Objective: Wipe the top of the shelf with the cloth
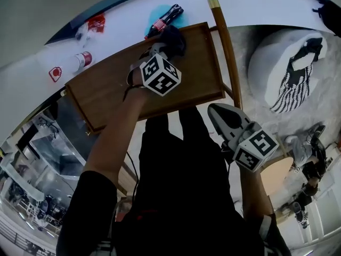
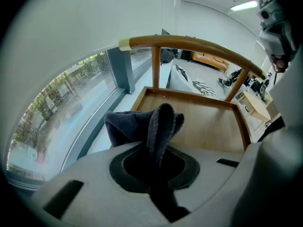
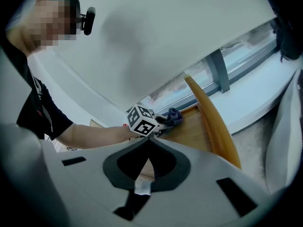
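Pinching the cloth (image 1: 173, 38) between its jaws, the left gripper (image 1: 166, 48) pressed it on the shelf top (image 1: 198, 74) to wipe, while the right gripper (image 1: 214, 112) hung aside, jaws together.

All three views are wide-angle: straight lines bend hard and the corners darken to black. Daylight comes through the window (image 2: 71, 117) on the left and washes the glass pale. A ceiling lamp (image 2: 245, 5) glows at the far right. The cloth (image 2: 158, 126) reads near-black with little detail. The shelf (image 1: 106, 89) is lit evenly. The near part of the head view is dim.
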`<state>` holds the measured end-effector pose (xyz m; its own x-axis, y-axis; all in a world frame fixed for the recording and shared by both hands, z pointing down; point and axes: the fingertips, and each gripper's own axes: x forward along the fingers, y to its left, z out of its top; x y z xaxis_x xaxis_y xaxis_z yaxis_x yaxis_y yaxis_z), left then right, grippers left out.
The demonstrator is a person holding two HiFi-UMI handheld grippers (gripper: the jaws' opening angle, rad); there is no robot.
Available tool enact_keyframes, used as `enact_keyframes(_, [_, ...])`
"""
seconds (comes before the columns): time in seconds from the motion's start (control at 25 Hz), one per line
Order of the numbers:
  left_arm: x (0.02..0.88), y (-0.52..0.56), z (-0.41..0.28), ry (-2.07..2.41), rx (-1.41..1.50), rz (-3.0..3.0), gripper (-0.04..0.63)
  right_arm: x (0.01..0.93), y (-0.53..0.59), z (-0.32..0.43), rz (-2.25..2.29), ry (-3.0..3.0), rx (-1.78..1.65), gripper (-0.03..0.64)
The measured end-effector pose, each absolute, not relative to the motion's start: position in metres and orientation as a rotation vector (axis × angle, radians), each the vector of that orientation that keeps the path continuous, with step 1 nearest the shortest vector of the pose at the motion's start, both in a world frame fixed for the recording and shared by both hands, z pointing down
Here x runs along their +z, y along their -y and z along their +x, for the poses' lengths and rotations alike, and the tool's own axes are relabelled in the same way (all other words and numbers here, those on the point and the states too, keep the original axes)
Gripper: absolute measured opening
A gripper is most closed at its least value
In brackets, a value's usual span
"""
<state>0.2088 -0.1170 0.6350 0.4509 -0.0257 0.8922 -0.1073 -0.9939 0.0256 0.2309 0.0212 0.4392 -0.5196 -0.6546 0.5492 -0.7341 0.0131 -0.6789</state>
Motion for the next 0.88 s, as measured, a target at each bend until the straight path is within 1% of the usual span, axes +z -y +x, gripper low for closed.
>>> enact_keyframes(0.32, [0.634,0.108,0.247,0.055,1.598,2.640,0.040,0.442,-0.038,0.257,1.563,2.144,1.569,0.005])
enact_keyframes(0.6, [0.632,0.101,0.269,0.012,1.587,2.661,0.040,0.440,-0.046,0.262,1.570,2.146,1.572,0.005])
enact_keyframes(0.88, [0.607,0.107,0.265,0.039,1.514,2.702,0.040,0.431,-0.042,0.254,1.566,2.159,1.556,0.005])
